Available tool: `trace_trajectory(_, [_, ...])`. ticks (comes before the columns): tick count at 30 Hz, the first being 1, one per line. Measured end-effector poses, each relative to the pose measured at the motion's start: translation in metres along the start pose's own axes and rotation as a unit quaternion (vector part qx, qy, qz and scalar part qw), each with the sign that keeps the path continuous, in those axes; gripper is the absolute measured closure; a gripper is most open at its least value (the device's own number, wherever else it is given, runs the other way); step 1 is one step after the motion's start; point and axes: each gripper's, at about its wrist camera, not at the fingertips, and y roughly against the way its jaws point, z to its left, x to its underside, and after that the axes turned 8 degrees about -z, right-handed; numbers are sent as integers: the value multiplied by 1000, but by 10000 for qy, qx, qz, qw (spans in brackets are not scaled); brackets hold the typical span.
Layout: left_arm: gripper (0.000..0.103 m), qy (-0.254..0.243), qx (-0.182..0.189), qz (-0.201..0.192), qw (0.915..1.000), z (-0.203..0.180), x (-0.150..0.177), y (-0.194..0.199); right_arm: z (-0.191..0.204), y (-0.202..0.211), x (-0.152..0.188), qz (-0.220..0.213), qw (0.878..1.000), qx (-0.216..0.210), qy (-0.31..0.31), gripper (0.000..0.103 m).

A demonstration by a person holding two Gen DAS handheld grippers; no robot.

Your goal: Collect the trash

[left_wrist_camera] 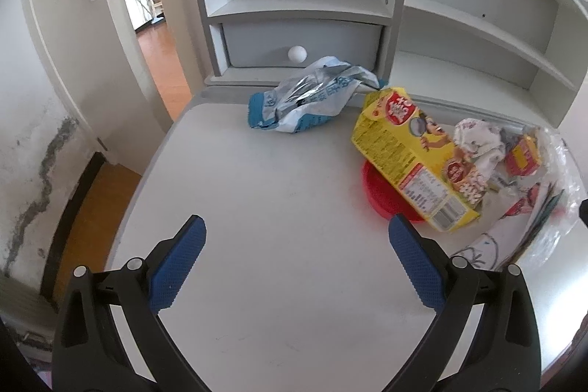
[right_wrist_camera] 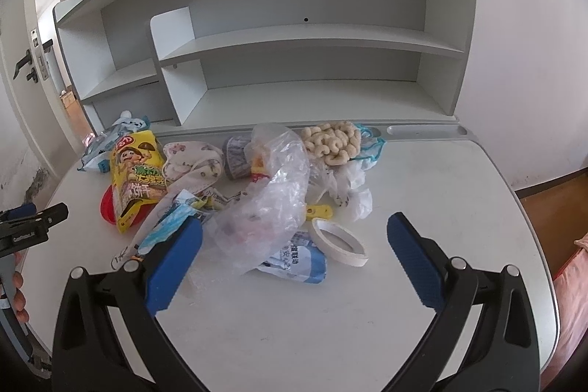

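Both grippers hang over the white desk (left_wrist_camera: 257,208) with jaws spread wide and nothing between them: left gripper (left_wrist_camera: 297,233) over bare surface, right gripper (right_wrist_camera: 294,233) just short of the trash heap. Nearest the right gripper: clear plastic bag (right_wrist_camera: 268,201), tape roll (right_wrist_camera: 340,243), blue-white pouch (right_wrist_camera: 294,261). Beyond these: yellow snack box (right_wrist_camera: 137,171) lying tilted on a red lid (right_wrist_camera: 106,206), patterned cloth (right_wrist_camera: 191,164), puffed snacks (right_wrist_camera: 332,142). Crumpled silver-blue wrapper (left_wrist_camera: 312,94) lies apart, near the drawer (left_wrist_camera: 299,43). Grey shelf unit (right_wrist_camera: 294,35) with star cutout backs the desk. Left: open door (left_wrist_camera: 81,24), orange wood floor (left_wrist_camera: 161,61), cracked wall (left_wrist_camera: 33,179).
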Motion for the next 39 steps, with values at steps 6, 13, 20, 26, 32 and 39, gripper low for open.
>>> trace_trajectory(6, [6, 36, 449, 87, 9989, -17, -3, -3, -4, -4, 3, 12, 9999, 131, 46, 6])
trace_trajectory(13, [6, -338, 884, 34, 9955, -67, -24, -15, -13, -18, 1, 176, 9996, -15, -223, 6])
trace_trajectory(20, [6, -858, 722, 219, 9935, -116, -39, -49, -9, -35, -9, 199, 9996, -58, -193, 6])
trace_trajectory(26, [7, -879, 800, 605, 9911, -110, -35, -82, -7, -52, -9, 251, 9981, -496, -283, 22])
trace_trajectory(32, [42, -538, 1340, 304, 9891, -85, -49, -69, -9, -53, -8, 313, 9931, -1005, -519, 72])
trace_trajectory(39, [103, -202, 1469, 13, 9889, -51, -72, -51, -14, -26, -23, -115, 9936, -990, -536, 75])
